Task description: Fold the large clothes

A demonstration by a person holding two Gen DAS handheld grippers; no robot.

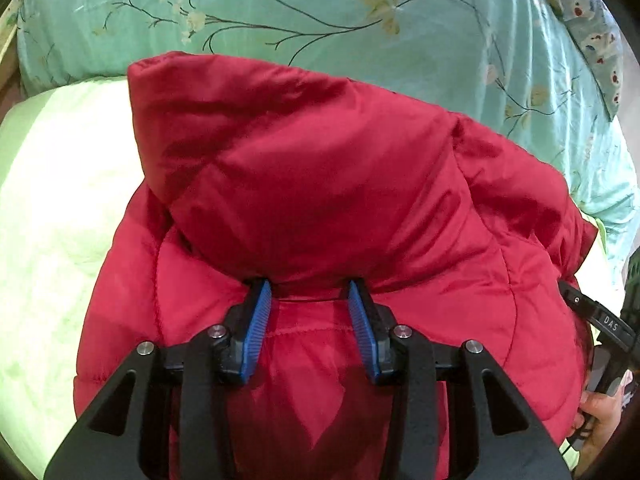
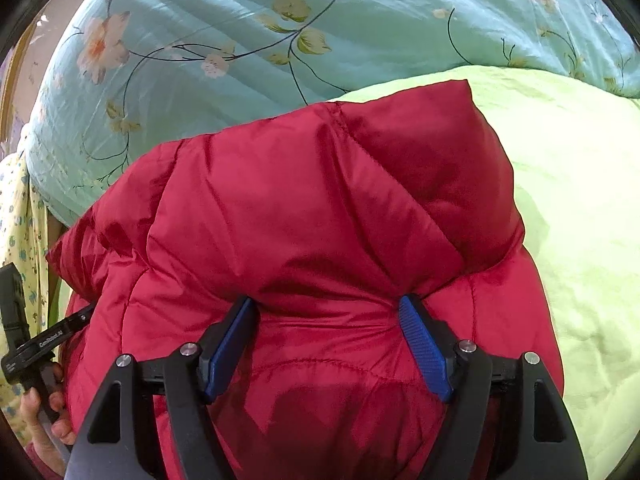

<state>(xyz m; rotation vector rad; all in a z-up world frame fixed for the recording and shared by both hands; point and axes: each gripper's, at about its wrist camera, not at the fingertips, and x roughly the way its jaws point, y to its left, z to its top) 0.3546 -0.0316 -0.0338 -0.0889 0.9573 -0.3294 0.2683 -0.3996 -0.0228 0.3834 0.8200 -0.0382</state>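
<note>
A red quilted puffer jacket (image 1: 320, 184) lies bunched on the bed, its hood or folded upper part lying over the body. It also fills the right wrist view (image 2: 312, 216). My left gripper (image 1: 310, 290) has its blue pads spread apart, tips tucked under the edge of the folded part, with jacket fabric between them. My right gripper (image 2: 328, 304) is likewise spread wide, tips at the same fold edge. Neither pair of pads pinches the fabric. The other gripper shows at the edge of each view (image 1: 608, 324) (image 2: 36, 344).
A pale green bedsheet (image 1: 52, 216) (image 2: 580, 208) lies under the jacket. A teal floral quilt (image 1: 320, 12) (image 2: 240, 40) is heaped behind it. A patterned cloth (image 1: 596, 40) lies at far right, a yellow printed fabric (image 2: 20, 216) at left.
</note>
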